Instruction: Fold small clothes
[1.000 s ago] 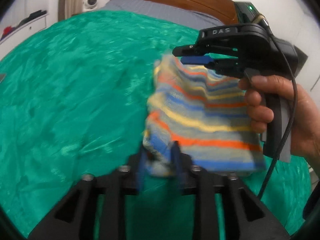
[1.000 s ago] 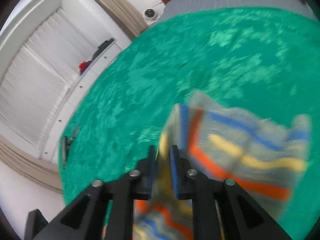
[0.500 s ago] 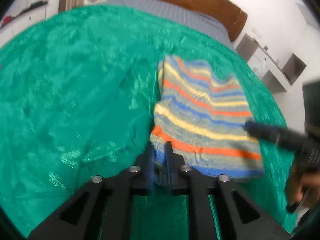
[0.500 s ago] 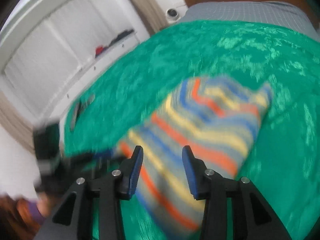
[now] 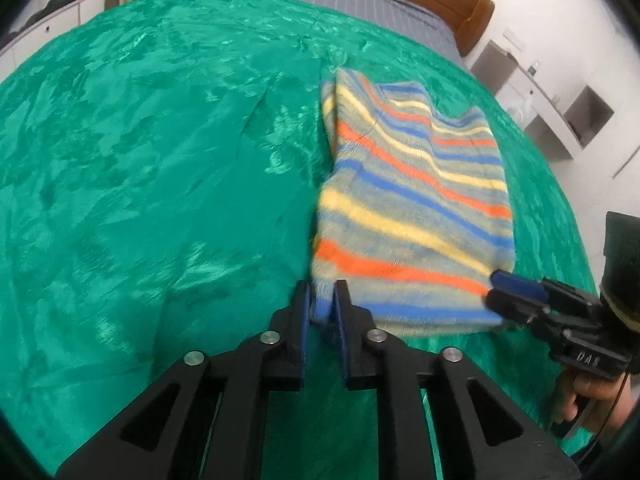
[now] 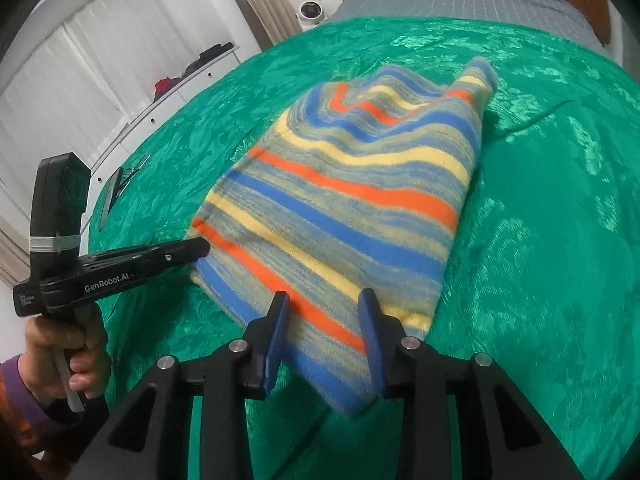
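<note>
On the green bedspread [image 5: 160, 168] lay the folded striped garment [image 5: 408, 216], right of centre. My left gripper [image 5: 322, 304] pinched its near left corner, its jaws just easing. My right gripper [image 6: 324, 316] stood parted over the near right edge, closing slightly.

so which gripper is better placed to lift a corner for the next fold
Left, probably. The near corner of the striped garment sits between the fingers of the left gripper, though its jaws have just been opening. The right gripper, whose jaws have just been closing, stands apart over the near edge, pinching nothing.
</note>
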`<state>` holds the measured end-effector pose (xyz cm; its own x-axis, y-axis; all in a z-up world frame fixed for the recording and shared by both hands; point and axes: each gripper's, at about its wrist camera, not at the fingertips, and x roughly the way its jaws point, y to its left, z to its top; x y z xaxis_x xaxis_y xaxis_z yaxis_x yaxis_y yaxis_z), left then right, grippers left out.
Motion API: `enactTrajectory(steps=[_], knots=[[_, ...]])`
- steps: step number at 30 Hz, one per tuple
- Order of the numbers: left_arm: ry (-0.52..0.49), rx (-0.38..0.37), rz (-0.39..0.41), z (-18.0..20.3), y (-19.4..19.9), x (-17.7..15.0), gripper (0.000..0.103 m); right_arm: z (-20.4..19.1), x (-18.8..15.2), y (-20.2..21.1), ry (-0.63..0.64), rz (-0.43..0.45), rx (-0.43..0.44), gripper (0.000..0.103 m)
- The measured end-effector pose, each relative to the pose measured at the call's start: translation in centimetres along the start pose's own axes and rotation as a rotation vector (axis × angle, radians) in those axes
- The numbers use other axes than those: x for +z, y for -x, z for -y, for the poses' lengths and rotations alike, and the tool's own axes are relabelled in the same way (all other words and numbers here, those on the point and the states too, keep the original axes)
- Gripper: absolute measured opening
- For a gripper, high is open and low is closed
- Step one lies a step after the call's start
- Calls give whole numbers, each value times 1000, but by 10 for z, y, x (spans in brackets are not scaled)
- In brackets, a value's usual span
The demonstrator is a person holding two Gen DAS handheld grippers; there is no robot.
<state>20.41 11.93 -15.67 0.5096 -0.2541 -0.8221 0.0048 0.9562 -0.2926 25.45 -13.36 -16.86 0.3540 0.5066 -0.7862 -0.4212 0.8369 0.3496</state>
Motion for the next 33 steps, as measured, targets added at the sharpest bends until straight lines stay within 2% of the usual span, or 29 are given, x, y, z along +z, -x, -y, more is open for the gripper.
enactTrajectory(steps=[2,3,4,5,6,7,9,11,14,16,18,19,20,21,22,26,30,33], knots=[[-17,22,-17,-8,15,-2,35,3,-3,17,-15,-3,6,40],[-28,35,-7,-12,23,0,52,6,-4,26,-27,8,7,45],[-34,35,9,-15,29,1,74,10,-5,37,-41,31,1,59],[-35,27,35,-18,35,6,84,17,-6,49,-59,72,-7,71],[-30,7,65,-20,39,14,94,26,-4,60,-85,120,-14,75],[-27,-9,80,-20,38,22,95,33,-1,64,-107,142,-18,80],[-33,-45,84,-17,27,45,97,55,14,64,-195,163,-12,80],[-65,-60,44,-9,1,71,97,73,28,56,-278,176,32,80],[-105,-72,-65,4,-47,98,94,93,48,26,-394,154,130,80],[-107,-128,-135,12,-70,107,75,103,56,0,-477,119,194,80],[-117,-162,-146,23,-78,109,70,104,62,-26,-519,89,248,67],[-135,-176,-150,28,-81,110,47,97,68,-39,-492,66,239,55],[-148,-187,-165,33,-85,110,36,92,72,-45,-464,50,209,40],[-149,-178,-170,35,-87,110,24,82,78,-50,-415,32,149,34],[-144,-166,-159,37,-88,109,19,69,83,-51,-358,25,79,27],[-125,-175,-93,39,-66,109,16,31,92,-29,-195,85,-18,23],[-155,-184,-14,51,-33,118,16,12,99,7,-125,174,-11,23],[-173,-204,53,66,-7,133,16,12,112,33,-123,236,13,23]])
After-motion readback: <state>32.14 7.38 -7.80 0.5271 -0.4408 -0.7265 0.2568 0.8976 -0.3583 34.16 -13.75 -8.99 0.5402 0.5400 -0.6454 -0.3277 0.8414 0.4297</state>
